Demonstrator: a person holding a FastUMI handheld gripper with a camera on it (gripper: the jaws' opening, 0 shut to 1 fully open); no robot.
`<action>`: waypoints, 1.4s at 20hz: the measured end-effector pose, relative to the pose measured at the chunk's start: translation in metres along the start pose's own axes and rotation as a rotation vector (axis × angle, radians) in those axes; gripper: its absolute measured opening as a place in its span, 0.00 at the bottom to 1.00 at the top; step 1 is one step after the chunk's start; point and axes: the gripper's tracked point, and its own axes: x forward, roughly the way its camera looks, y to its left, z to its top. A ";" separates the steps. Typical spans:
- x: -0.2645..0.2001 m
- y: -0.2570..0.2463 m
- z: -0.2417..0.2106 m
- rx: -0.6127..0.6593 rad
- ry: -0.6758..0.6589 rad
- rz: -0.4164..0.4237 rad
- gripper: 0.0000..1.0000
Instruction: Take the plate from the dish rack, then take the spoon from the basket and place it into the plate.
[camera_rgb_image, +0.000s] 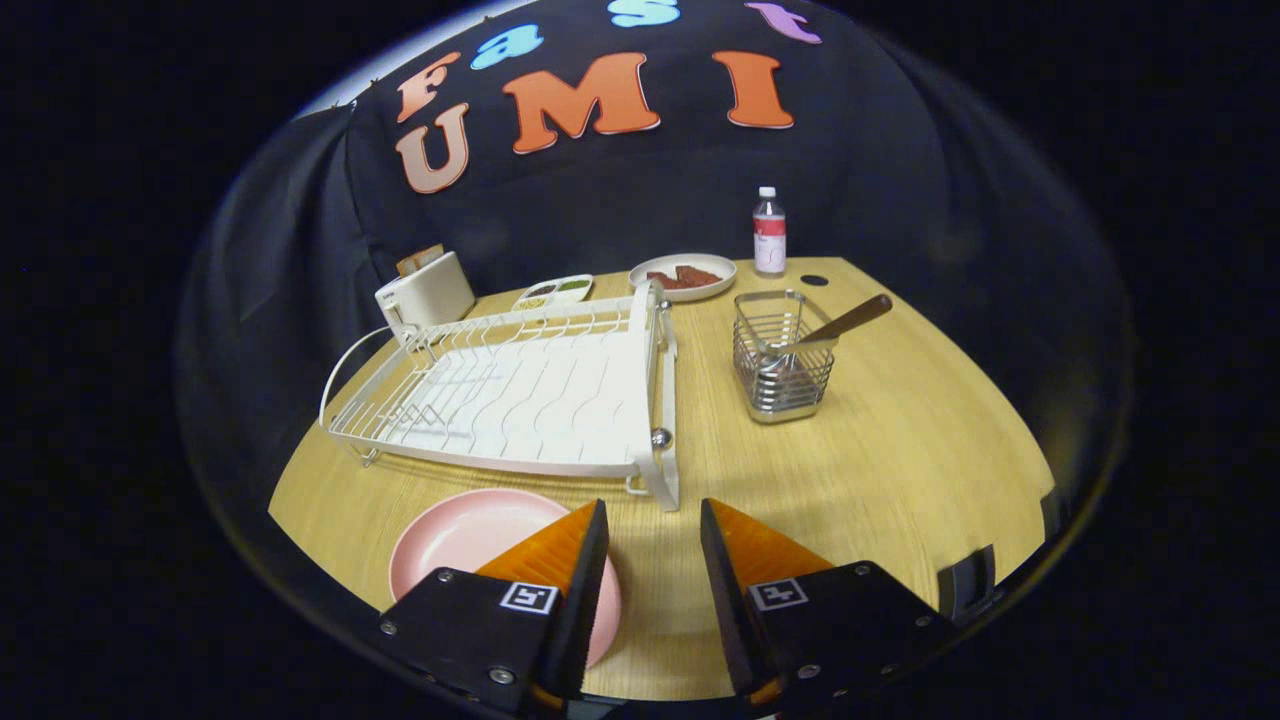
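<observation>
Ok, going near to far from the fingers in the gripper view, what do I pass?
Open gripper → pink plate → dish rack → wire basket holding the spoon → plate of food → bottle.

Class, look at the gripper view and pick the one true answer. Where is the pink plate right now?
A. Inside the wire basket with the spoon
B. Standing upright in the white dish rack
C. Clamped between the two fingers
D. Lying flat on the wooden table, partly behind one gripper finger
D: the pink plate lies flat on the table in front of the dish rack, while the open gripper holds nothing.
</observation>
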 end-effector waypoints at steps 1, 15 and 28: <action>-0.001 -0.007 0.008 -0.010 -0.038 -0.013 0.58; 0.042 -0.103 0.075 0.108 -0.290 -0.104 0.72; 0.085 -0.117 0.092 0.115 -0.329 -0.127 0.29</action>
